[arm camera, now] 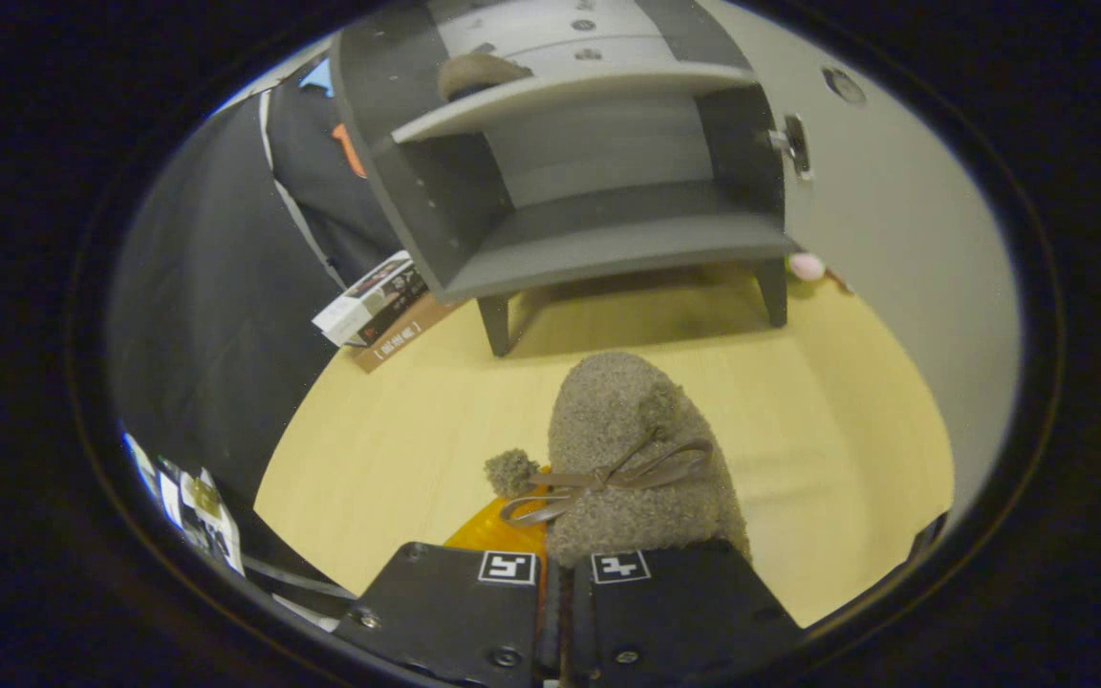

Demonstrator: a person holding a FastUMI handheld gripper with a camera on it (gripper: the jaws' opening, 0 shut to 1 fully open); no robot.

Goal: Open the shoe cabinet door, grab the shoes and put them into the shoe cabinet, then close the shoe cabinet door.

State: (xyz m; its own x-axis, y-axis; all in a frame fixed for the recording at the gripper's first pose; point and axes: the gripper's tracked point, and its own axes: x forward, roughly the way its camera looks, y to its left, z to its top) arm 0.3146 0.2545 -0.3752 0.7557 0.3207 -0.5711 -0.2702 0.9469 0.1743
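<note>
The tool is clamped on a fuzzy shoe held above the table, short of the open cabinet, whose shelf lip could snag the toe.

Grey-brown fuzzy shoe with taupe ribbon bow; dark grey shoe cabinet; pale yellow wood-grain tabletop; orange sole.

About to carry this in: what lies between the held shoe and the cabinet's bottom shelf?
Bare wooden floor lies between the fuzzy shoe, clamped in the gripper, and the open shoe cabinet, as the gripper view shows.
</note>
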